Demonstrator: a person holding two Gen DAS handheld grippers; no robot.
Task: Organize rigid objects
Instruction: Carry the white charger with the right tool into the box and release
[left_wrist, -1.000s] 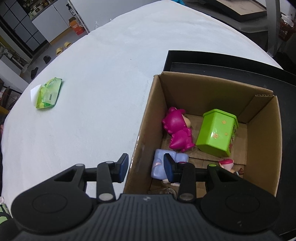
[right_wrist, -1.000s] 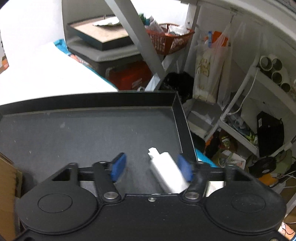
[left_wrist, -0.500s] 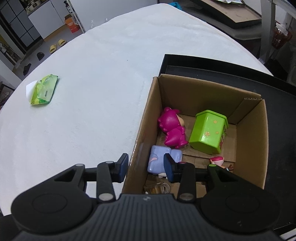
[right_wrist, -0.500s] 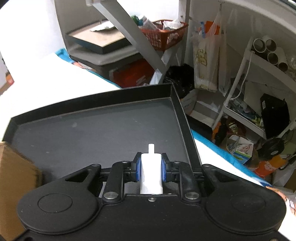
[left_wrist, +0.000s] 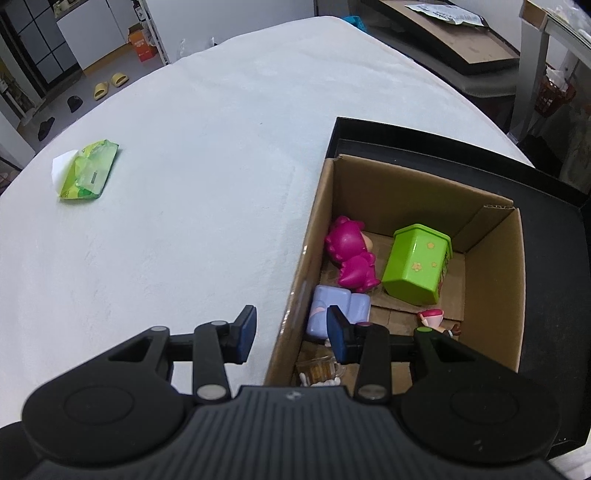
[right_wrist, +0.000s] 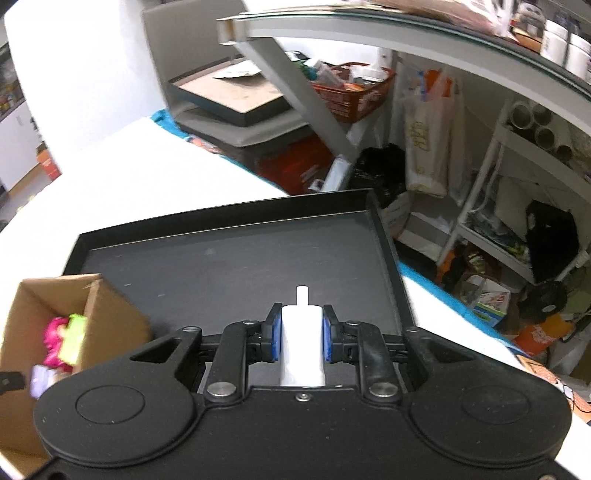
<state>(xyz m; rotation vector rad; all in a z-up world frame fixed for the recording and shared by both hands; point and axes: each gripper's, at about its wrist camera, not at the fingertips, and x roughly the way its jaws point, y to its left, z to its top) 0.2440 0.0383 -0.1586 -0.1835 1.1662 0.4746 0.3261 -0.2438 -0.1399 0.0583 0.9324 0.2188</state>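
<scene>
White bottle (right_wrist: 302, 341): pinched between the right claw's (right_wrist: 301, 334) pads, nozzle forward — held clear above the black tray (right_wrist: 229, 269).
Box (left_wrist: 491, 280): straddled by the left claw (left_wrist: 291, 334), half-open, empty — likely steadying it.
Toys (left_wrist: 351, 254): ahead, inside.

Cardboard box (left_wrist: 495, 280) in tray (left_wrist: 554, 258) on table (left_wrist: 203, 184), toys inside, packet (left_wrist: 86, 175) far left

The left gripper (left_wrist: 291, 332) hung with its jaws apart, straddling the near-left wall of the cardboard box (left_wrist: 495, 295), which sat in a black tray (left_wrist: 554, 229). Inside the box lay a magenta figure (left_wrist: 351, 251), a green container (left_wrist: 417, 269) and a lilac block (left_wrist: 332, 306). A green packet (left_wrist: 88, 173) lay well apart on the white table (left_wrist: 203, 184).
</scene>
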